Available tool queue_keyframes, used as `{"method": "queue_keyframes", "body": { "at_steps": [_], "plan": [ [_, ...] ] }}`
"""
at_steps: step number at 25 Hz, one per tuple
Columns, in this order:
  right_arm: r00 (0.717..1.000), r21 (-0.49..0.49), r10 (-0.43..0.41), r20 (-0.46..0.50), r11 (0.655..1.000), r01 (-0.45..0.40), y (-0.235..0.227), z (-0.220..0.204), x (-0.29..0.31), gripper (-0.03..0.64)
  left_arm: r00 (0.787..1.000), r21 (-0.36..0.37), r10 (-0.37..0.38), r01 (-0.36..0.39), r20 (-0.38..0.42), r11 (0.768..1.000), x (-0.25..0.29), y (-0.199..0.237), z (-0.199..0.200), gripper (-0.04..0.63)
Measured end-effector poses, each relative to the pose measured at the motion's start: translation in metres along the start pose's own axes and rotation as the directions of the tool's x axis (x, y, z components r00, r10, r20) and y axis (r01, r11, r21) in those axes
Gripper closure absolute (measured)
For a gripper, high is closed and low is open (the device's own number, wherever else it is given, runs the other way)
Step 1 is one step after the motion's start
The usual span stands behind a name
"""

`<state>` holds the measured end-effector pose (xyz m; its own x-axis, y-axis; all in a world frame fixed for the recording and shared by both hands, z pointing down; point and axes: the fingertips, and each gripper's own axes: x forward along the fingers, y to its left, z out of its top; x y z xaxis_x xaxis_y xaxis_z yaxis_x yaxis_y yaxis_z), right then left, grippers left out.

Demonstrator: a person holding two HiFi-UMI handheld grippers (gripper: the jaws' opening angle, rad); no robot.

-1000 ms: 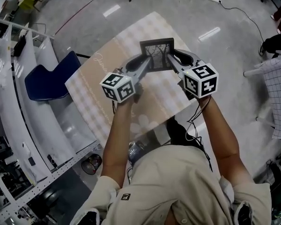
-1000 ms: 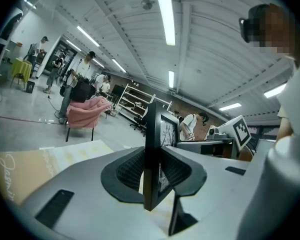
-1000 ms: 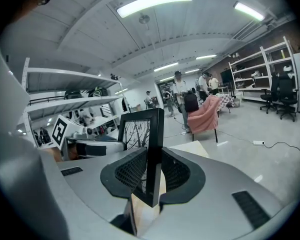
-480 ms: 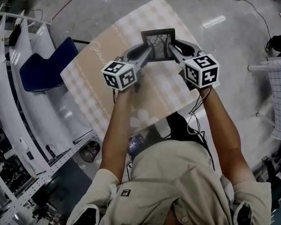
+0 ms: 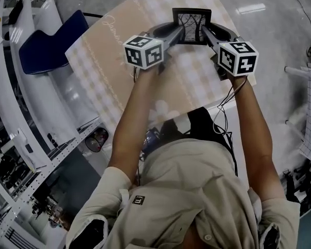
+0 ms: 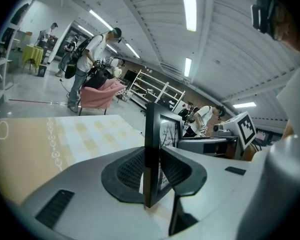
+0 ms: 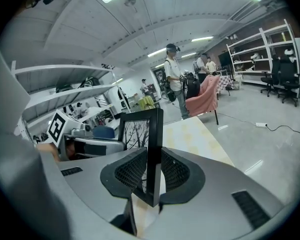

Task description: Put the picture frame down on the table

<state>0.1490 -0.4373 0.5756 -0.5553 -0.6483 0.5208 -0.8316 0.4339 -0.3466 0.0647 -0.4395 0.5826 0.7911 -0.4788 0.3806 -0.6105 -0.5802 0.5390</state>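
Picture frame (image 5: pixel 192 25) is held upright between both grippers, above the far end of the worktop (image 5: pixel 119 71) with its checked cloth. Left gripper (image 6: pixel 152 164) has its jaws closed on the frame's left side edge, pads pressing both faces. Right gripper (image 7: pixel 154 166) has its jaws closed on the right side edge the same way. Can't tell if the frame's bottom touches the cloth. Blue chair (image 5: pixel 46 48) stands off the worktop's left edge.

The person wears a beige short-sleeved shirt (image 5: pixel 197 191). The grey plastic left gripper (image 5: pixel 177 32) and right gripper (image 5: pixel 207 33) have black ribbed pads (image 6: pixel 128 169) and, behind the jaws, white cubes (image 5: pixel 143 51) with black square markers.
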Motion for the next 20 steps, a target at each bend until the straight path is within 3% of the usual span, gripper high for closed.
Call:
{"method": "queue_keyframes", "body": {
  "at_steps": [20],
  "plan": [
    [0.996,0.044,0.009,-0.088,0.999,-0.005,-0.033,-0.047,0.039,0.532,0.995,-0.061,0.04,-0.046,-0.095,0.997,0.035,0.035,-0.045,0.503]
  ]
}}
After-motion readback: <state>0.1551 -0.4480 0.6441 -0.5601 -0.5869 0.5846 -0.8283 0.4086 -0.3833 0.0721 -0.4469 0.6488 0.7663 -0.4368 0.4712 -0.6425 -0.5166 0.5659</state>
